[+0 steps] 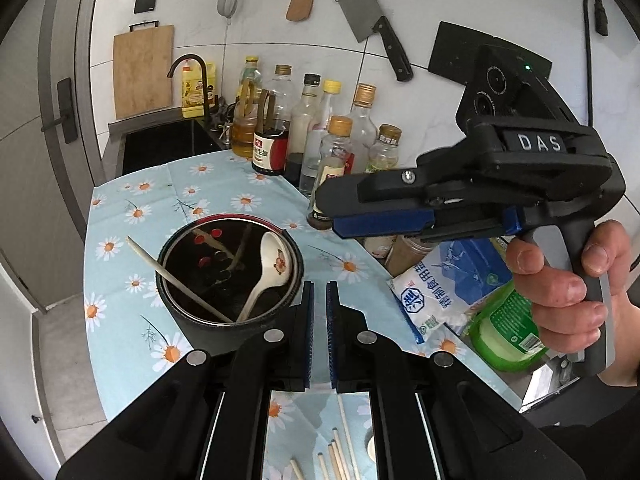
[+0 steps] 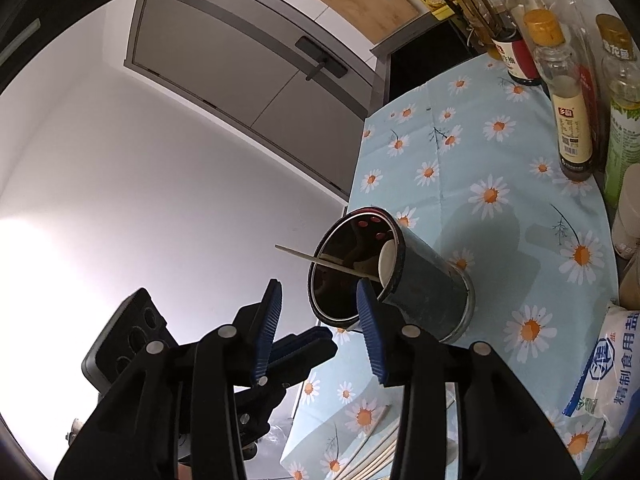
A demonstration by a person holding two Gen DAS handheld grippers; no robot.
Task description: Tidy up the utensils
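A black metal utensil holder (image 1: 224,280) stands on the daisy-patterned cloth (image 1: 132,264). In it lean a white ceramic spoon (image 1: 268,268) and one chopstick (image 1: 176,280). The holder also shows in the right wrist view (image 2: 416,292). Several loose chopsticks (image 1: 336,456) lie on the cloth below my left gripper (image 1: 318,300), which is shut and empty just right of the holder. My right gripper (image 2: 320,308) is open and empty above the holder's near rim; from the left wrist view it hovers at the right (image 1: 384,216).
Several sauce and oil bottles (image 1: 320,136) stand along the back. A salt bag (image 1: 444,284) and a green bottle (image 1: 508,328) lie at the right. A sink with a dark tap (image 1: 192,80) is at the back left. The counter edge drops off at the left.
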